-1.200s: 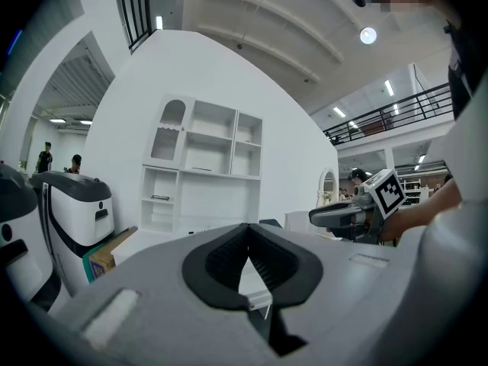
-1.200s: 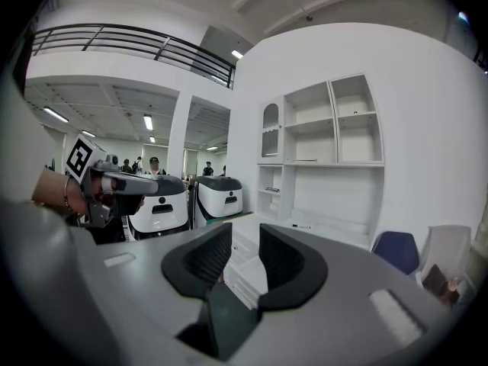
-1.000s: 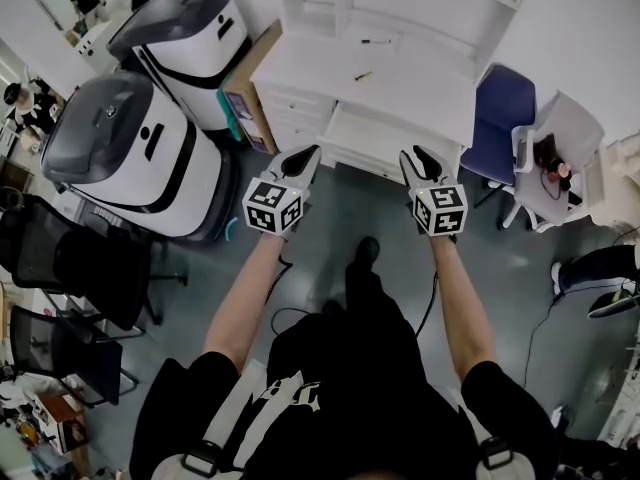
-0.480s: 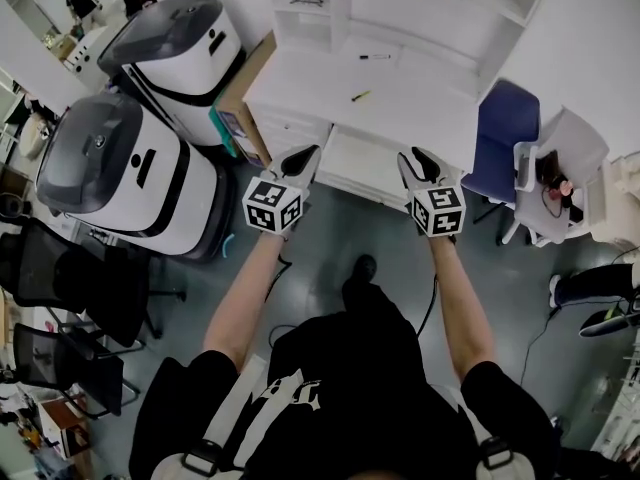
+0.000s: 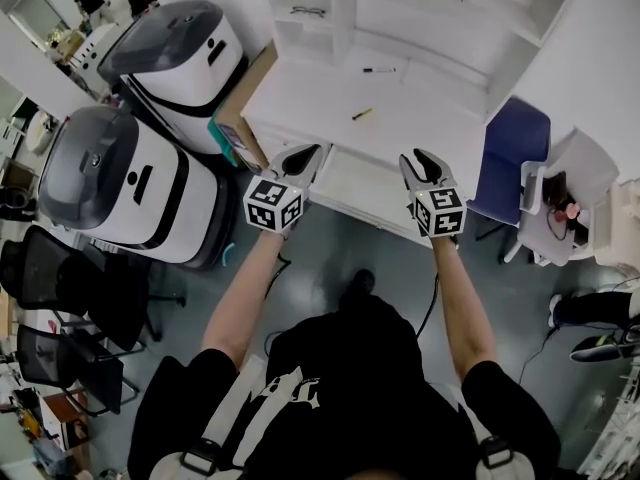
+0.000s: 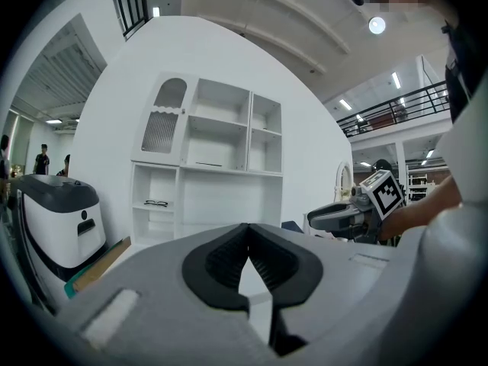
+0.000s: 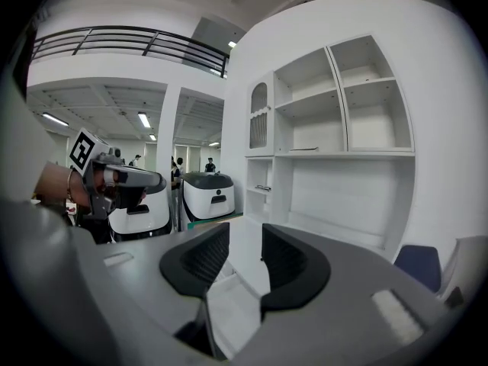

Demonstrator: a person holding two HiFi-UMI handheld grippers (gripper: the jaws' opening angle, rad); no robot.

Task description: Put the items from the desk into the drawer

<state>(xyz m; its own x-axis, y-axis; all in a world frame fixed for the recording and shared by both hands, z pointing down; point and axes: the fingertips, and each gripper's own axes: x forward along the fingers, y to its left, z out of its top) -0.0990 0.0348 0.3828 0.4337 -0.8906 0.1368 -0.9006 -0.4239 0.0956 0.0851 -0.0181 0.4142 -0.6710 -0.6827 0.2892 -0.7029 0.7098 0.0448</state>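
Approach: we are closing on the desk; compared with a second ago, it is sitting nearer our grippers in the head view.
Meaning: we are judging that the walk-up is nearly over and that no item is picked yet.
Left gripper: its jaws are meeting at the tips and carrying nothing.
Right gripper: its jaws are standing slightly apart, with nothing between them.
Items: the yellow pen is lying mid-desk and the black pen farther back, both well beyond the grippers.
Drawer: it is standing open between the gripper tips.
Edges: the blue chair is crowding our right and the white machine our left.
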